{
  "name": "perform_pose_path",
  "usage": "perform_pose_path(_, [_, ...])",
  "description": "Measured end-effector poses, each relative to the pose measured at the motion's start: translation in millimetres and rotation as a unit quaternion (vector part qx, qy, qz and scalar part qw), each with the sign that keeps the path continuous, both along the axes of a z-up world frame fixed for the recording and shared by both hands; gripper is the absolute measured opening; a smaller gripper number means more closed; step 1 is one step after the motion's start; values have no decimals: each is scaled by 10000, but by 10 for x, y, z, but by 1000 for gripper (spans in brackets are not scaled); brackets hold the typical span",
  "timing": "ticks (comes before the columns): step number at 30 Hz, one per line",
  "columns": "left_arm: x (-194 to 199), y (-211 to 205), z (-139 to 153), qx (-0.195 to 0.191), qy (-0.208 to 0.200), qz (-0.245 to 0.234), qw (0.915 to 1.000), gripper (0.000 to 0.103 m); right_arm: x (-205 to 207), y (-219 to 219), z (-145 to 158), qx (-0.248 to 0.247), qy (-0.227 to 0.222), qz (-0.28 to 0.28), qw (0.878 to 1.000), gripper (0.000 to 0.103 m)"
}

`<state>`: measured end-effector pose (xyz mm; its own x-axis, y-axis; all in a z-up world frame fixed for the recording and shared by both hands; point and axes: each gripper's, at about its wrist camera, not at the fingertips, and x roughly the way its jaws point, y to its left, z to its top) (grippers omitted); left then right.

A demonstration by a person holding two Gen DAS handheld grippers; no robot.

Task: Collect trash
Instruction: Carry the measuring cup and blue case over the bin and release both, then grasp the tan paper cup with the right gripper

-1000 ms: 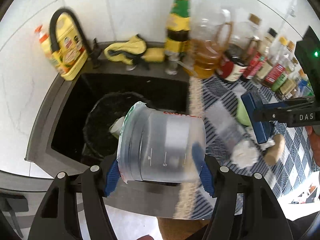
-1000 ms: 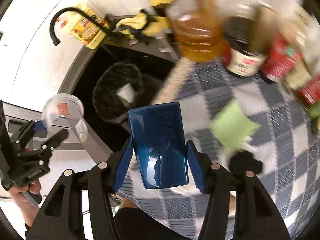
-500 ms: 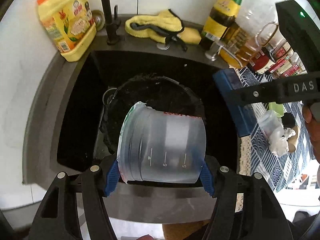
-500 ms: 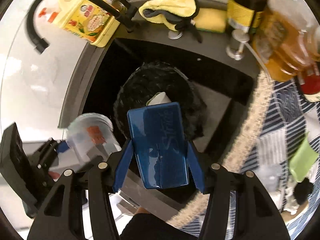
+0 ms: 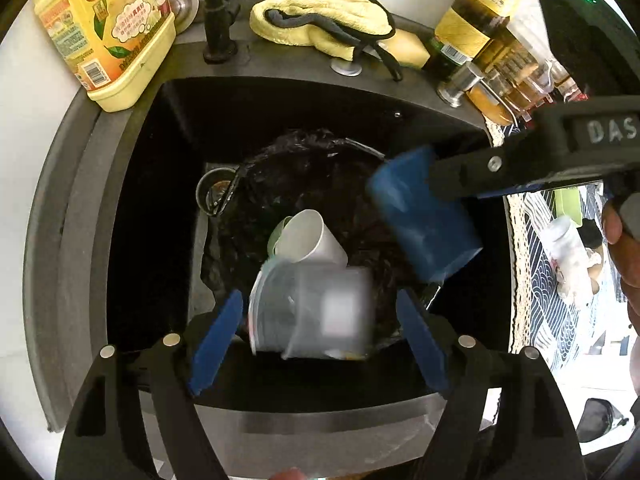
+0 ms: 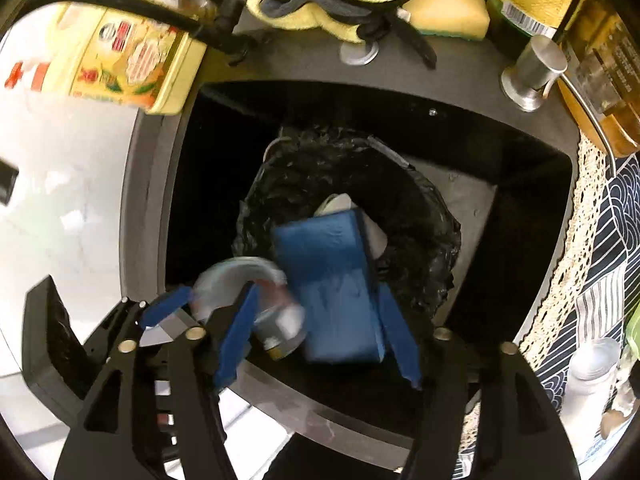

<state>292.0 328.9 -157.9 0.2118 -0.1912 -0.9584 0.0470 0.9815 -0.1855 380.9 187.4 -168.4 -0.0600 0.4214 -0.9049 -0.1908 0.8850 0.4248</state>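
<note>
- L tongs (image 5: 320, 344): jaws just been opening, now wide; clear cup (image 5: 312, 312) between the pads but free of them, blurred, dropping.
- R tongs (image 6: 320, 344): jaws also just opening; blue box (image 6: 332, 288) loose between them, tilting toward bin.
- Bin w/ black liner (image 5: 304, 168) sits in sink (image 5: 280, 108), directly under both; white paper cup (image 5: 308, 236) already inside.
- Step: release into bin. Next, by my reading: lift clear, return to worktop (image 6: 600, 240) for remaining trash.
</note>
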Motion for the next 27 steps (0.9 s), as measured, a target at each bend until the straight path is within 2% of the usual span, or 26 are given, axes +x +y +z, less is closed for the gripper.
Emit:
perform_pose_path(14, [81, -95, 146, 133, -148, -152, 9997, 77, -102, -505, 210, 179, -145, -352, 9991, 66])
perform_pose_path(22, [14, -391, 438, 266, -416, -342, 9982, 77, -361, -919, 446, 287, -418, -417, 9978, 66])
perform_pose_path(27, [-32, -696, 600, 252, -557, -487, 9969, 77, -494, -1380, 617, 162, -720, -552, 9957, 66])
